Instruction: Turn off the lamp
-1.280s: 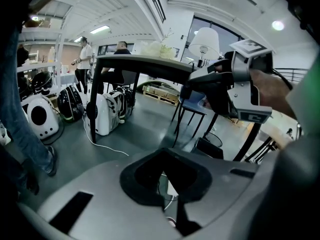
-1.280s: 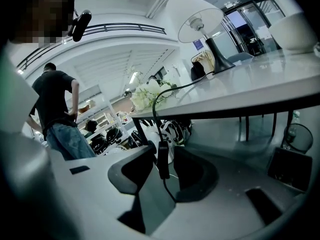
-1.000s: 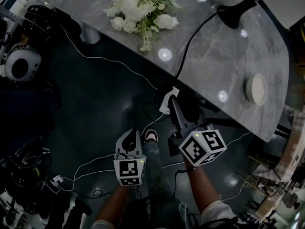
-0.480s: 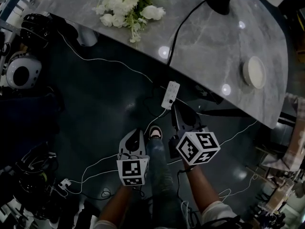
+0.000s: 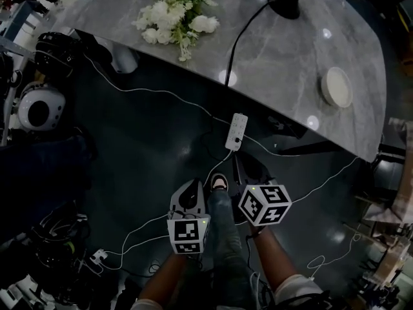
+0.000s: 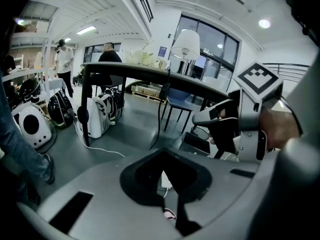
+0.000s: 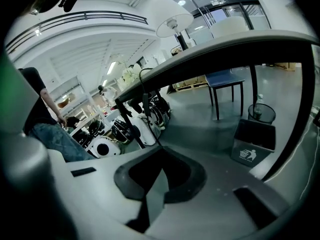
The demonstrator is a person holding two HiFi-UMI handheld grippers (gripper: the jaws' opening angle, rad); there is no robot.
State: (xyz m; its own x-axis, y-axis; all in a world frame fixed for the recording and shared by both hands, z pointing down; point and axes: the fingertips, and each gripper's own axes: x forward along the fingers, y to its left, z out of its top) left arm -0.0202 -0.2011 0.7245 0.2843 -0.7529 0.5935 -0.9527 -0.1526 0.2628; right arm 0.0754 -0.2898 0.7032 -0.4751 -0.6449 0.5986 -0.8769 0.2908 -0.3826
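The lamp (image 5: pixel 288 0) stands at the far edge of the grey marble table (image 5: pixel 284 63). Its white shade (image 6: pixel 186 44) shows above the tabletop, as it does in the right gripper view (image 7: pixel 172 21). Its black cord (image 5: pixel 237 41) drops off the table toward a white power strip (image 5: pixel 236 131) on the dark floor. My right gripper (image 5: pixel 239 159) hovers just short of the strip, apart from it; its jaws have just been closing and hold nothing (image 7: pixel 161 168). My left gripper (image 5: pixel 191 185) hangs lower left, jaws together and empty (image 6: pixel 168 173).
White flowers (image 5: pixel 173 19) and a white dish (image 5: pixel 337 86) lie on the table. Bags and a round white helmet-like case (image 5: pixel 39 107) crowd the left floor. White cables (image 5: pixel 161 94) trail across it. A bin (image 7: pixel 248 145) stands right; people (image 6: pixel 107 55) stand behind the table.
The right gripper has drawn back from the power strip, which it reached a second ago, and its jaws have shut. Both grippers sit lower in the head view; the table has slid upward.
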